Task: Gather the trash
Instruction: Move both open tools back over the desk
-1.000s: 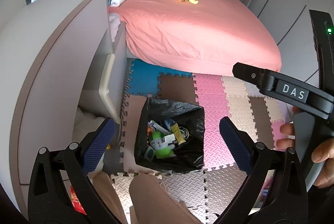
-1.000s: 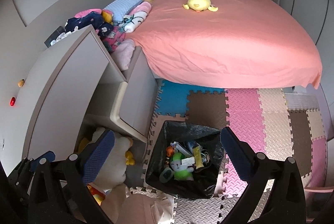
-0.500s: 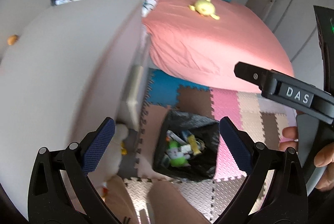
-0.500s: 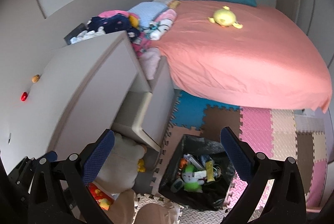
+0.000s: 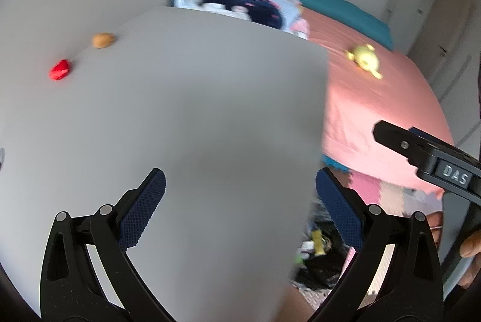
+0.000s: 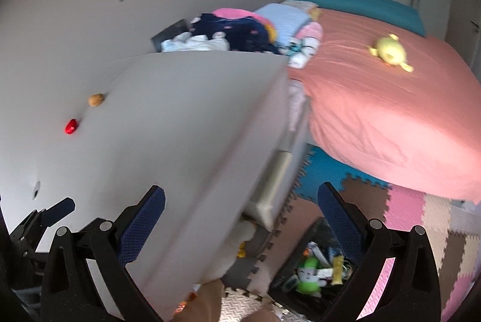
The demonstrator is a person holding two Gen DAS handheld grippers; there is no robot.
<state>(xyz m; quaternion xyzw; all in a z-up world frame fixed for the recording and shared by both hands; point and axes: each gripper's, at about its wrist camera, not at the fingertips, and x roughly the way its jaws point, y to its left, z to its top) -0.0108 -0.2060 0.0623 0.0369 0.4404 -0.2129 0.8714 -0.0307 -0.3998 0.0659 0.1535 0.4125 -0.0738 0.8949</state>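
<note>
A red crumpled scrap (image 5: 60, 70) and an orange-brown scrap (image 5: 103, 40) lie on the grey desk top (image 5: 186, 117) at its far left. Both also show in the right wrist view, the red scrap (image 6: 71, 126) and the orange-brown scrap (image 6: 96, 99). My left gripper (image 5: 240, 198) is open and empty above the desk. My right gripper (image 6: 240, 202) is open and empty over the desk's right edge. A black-lined trash bin (image 6: 312, 277) with several pieces in it stands on the floor below; it also shows in the left wrist view (image 5: 315, 250).
A bed with a pink cover (image 6: 390, 111) and a yellow plush (image 6: 387, 51) fills the right. A pile of clothes (image 6: 240, 27) lies behind the desk. Foam puzzle mats (image 6: 421, 217) cover the floor. A white plush (image 6: 243, 235) sits under the desk.
Both grippers have swung up and to the left, from the bin on the floor toward the desk top. The two scraps have come into view. Both stay open.
</note>
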